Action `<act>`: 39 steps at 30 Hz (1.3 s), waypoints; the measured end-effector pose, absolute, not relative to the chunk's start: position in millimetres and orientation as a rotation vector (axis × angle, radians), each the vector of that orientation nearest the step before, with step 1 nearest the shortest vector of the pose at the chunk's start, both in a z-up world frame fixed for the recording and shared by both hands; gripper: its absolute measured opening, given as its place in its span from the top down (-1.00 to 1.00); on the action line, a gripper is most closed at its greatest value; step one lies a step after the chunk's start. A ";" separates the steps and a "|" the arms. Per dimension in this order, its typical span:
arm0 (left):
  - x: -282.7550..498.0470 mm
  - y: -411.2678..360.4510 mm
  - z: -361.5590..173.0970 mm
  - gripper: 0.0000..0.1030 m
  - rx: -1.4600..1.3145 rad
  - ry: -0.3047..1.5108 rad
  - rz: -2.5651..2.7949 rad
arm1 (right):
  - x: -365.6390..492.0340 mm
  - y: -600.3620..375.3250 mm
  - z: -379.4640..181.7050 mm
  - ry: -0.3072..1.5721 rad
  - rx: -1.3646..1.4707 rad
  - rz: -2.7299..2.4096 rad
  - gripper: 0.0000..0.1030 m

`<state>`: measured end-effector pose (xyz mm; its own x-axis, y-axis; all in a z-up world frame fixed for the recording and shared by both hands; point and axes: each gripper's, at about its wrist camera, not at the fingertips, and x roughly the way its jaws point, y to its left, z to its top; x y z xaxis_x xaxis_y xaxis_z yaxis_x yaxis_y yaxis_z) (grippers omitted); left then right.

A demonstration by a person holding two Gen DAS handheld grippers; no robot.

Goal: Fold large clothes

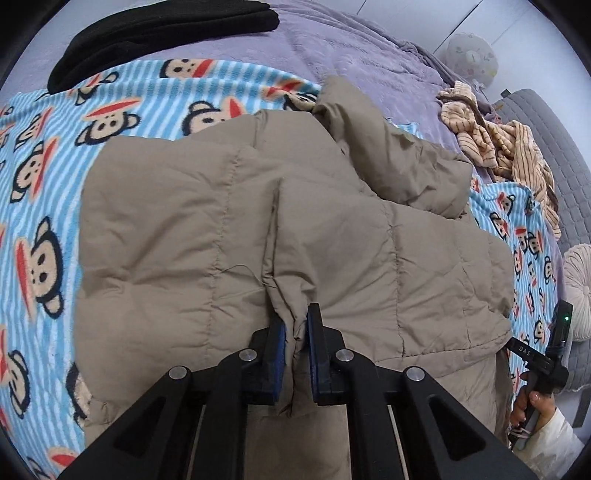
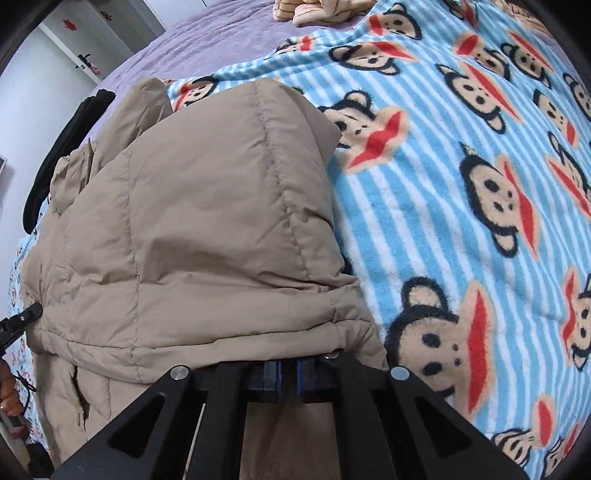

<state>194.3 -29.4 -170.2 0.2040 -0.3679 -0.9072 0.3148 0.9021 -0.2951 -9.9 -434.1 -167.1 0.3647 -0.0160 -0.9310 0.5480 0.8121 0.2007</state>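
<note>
A tan quilted puffer jacket (image 1: 258, 229) lies partly folded on a blue striped monkey-print blanket (image 1: 40, 206). My left gripper (image 1: 296, 332) is shut on a pinched fold of the jacket at its near edge. In the right wrist view the jacket (image 2: 207, 229) bulges up over my right gripper (image 2: 289, 373), whose blue pads are close together under the jacket's hem; the fingertips are hidden by the fabric. The right gripper also shows at the right edge of the left wrist view (image 1: 546, 354), by the jacket's right end.
The blanket (image 2: 461, 184) lies on a purple bedspread (image 1: 351, 40). A black garment (image 1: 155, 33) lies at the far left, a crumpled striped beige garment (image 1: 498, 140) at the far right. A grey quilted edge (image 1: 554, 147) and a round cushion (image 1: 576, 273) lie to the right.
</note>
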 end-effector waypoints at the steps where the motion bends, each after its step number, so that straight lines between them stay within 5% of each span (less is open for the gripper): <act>1: 192.9 -27.2 -166.0 0.77 -0.031 1.268 -0.455 | -11.6 -434.4 -165.3 1.157 0.543 -0.385 0.95; 12: 195.9 -4.6 -115.5 0.77 0.088 1.125 -0.373 | -58.1 -401.4 -125.0 1.215 0.498 -0.305 0.84; 18: 199.2 -52.1 -115.7 0.77 0.097 1.109 -0.491 | -61.2 -417.9 -85.3 1.031 0.464 -0.370 0.83; 27: 205.7 -69.7 -185.2 0.77 0.164 1.195 -0.444 | 0.5 -450.6 -153.1 1.126 0.588 -0.333 0.84; 39: 178.9 -54.7 -133.0 0.77 0.198 1.076 -0.347 | -23.2 -443.1 -122.8 1.102 0.592 -0.328 0.83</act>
<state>178.9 -54.7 -133.0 0.4278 -0.1806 -0.8856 0.3710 0.9286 -0.0102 -23.2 -443.1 -122.8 0.4260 0.0395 -0.9039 0.5272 0.8011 0.2835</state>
